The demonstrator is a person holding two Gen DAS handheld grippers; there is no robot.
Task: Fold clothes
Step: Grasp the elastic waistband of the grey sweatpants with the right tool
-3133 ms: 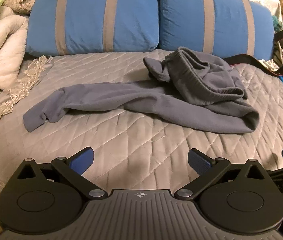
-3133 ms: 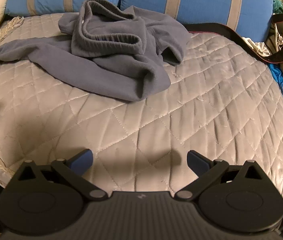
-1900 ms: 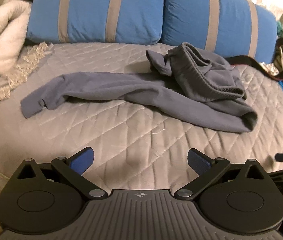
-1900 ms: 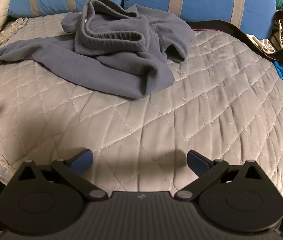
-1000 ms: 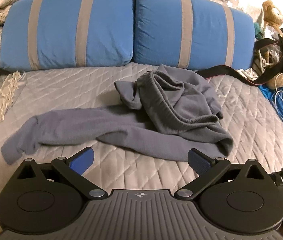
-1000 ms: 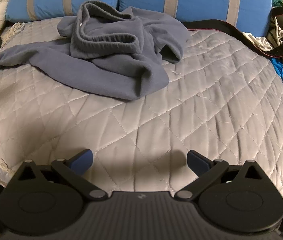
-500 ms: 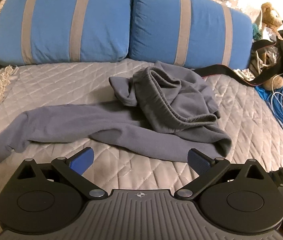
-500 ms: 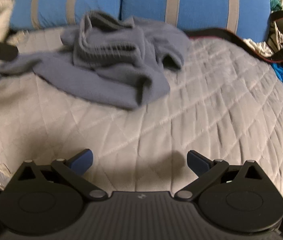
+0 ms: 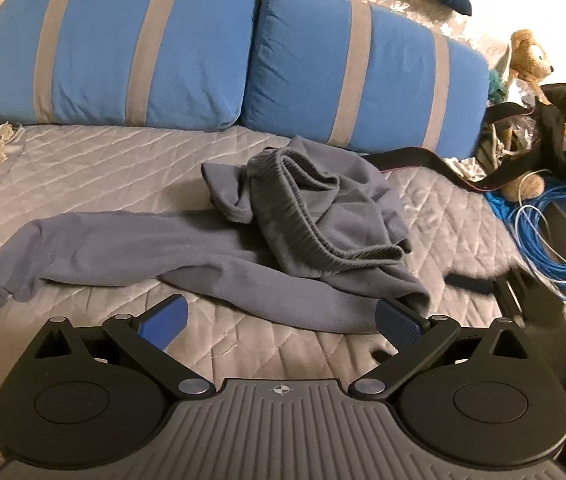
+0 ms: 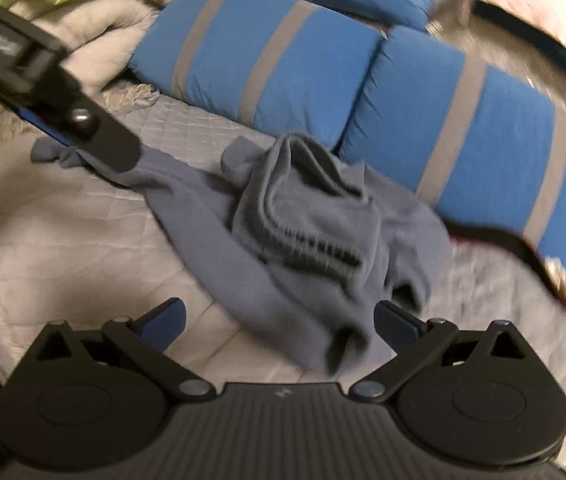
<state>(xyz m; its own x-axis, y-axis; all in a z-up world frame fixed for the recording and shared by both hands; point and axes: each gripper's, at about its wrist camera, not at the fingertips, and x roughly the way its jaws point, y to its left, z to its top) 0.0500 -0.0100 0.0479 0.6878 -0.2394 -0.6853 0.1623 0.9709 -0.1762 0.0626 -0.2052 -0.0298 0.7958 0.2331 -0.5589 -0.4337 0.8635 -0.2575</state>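
Bed: covered by a grey quilted spread that fills most of both views; it carries everything below.
Pillows: two blue ones with grey stripes, side by side along the far edge of the bed, touching each other.
Blanket: pale and bunched at the far left corner, with a light green cloth on top of it, seen from the right wrist.
Pants: grey-blue sweatpants lying unfolded near the middle of the bed, in front of the pillows. One leg stretches out flat to the left; the ribbed waistband is heaped and twisted over the rest on the right.
Strap: black, lying across the bed's far right side, just beyond the pants.
Cable: a blue coil off the right edge of the bed, near a teddy bear and a dark bag.
Left hand-held gripper: jaws wide apart, holding nothing, low over the near edge of the pants; its right finger sits close by the cloth's folded end.
Right hand-held gripper: jaws wide apart, holding nothing, over the pants' near right corner; this view is motion-blurred, so contact cannot be judged.
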